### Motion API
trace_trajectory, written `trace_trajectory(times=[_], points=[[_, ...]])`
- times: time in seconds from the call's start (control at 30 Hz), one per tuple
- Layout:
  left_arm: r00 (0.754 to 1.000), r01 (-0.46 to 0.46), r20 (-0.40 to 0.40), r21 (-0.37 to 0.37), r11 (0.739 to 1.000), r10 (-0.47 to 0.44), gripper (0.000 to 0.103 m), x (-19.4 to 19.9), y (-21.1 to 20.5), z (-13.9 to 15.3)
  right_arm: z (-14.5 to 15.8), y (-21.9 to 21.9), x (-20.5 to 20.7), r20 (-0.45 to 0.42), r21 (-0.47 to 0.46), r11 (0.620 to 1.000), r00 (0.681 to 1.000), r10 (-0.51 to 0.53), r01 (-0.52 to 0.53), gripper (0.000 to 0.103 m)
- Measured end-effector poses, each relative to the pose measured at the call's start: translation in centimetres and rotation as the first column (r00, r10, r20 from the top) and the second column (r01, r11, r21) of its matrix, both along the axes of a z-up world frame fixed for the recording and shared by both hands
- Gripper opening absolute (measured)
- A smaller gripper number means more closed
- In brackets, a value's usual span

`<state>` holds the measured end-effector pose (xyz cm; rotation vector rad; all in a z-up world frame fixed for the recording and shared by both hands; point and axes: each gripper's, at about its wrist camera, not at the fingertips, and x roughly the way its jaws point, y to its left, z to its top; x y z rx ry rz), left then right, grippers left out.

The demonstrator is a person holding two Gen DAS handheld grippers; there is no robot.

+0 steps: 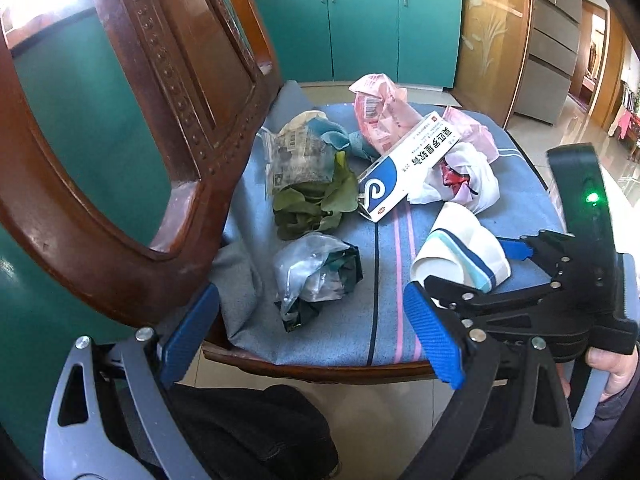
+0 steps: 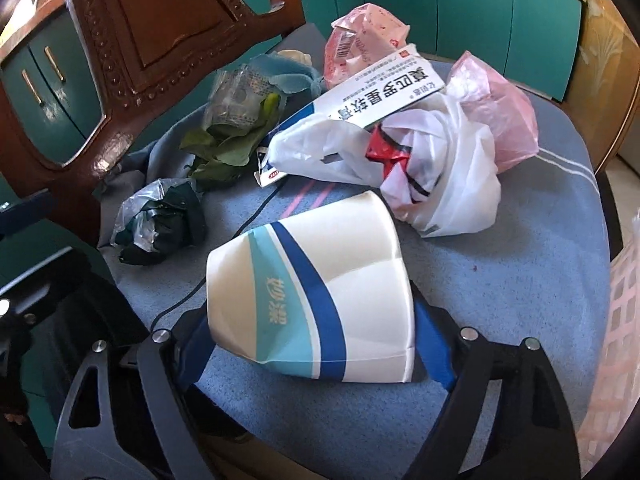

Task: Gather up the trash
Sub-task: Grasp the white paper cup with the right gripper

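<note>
Trash lies on a blue cushioned chair seat [image 1: 352, 320]. A crushed white paper cup [image 2: 316, 300] with blue and teal stripes lies on its side, and my right gripper [image 2: 316, 344] is shut on it; the cup also shows in the left wrist view [image 1: 460, 256]. My left gripper [image 1: 312, 336] is open and empty at the seat's near edge, just short of a crumpled clear and dark wrapper [image 1: 316, 272]. Behind lie green leaves [image 1: 312, 204], a white and blue box [image 1: 408, 168], a white plastic bag [image 2: 436, 168] and pink bags [image 1: 380, 112].
The carved wooden chair back [image 1: 160, 120] rises close on the left. Teal cabinets [image 1: 360, 28] stand behind, and a tiled floor [image 1: 560, 136] lies to the right. A pale mesh basket [image 2: 620, 320] shows at the right edge.
</note>
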<state>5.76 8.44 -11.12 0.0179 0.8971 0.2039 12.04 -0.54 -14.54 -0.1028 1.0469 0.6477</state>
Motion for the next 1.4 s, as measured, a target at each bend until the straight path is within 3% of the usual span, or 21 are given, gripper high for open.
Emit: trace_trajectory(times=[0.4,0.7,0.97,1.17,1.4], points=[[1.000,0.005,-0.025,-0.016,1.000,-0.005,0.093,1.0,-0.4,-0.8,3.1,-5.4,-0.3,0.041,0.087,0.992,0.994,-0.097,0.093,0.084],[1.000,0.025,-0.017,-0.012,1.000,-0.025,0.093,1.5,-1.3,-0.7,3.5,-5.8,-0.6,0.057,0.084,0.992,0.993,-0.099,0.094,0.084],[0.998,0.035,-0.043,-0.014,0.999,-0.035,0.093,2.0,-1.7,-1.5,4.0,-7.2,-0.4,0.088,0.091,0.984,0.983,-0.162,0.154,0.084],[0.998,0.039,-0.049,-0.017,0.999,-0.040,0.093,2.1,-1.9,-1.8,4.1,-7.4,-0.5,0.152,0.030,0.978,0.966,-0.207,0.205,0.084],[0.998,0.037,-0.055,-0.016,0.999,-0.038,0.093,2.0,-2.0,-2.0,4.0,-7.9,-0.2,0.157,0.021,0.970,0.957,-0.244,0.244,0.083]])
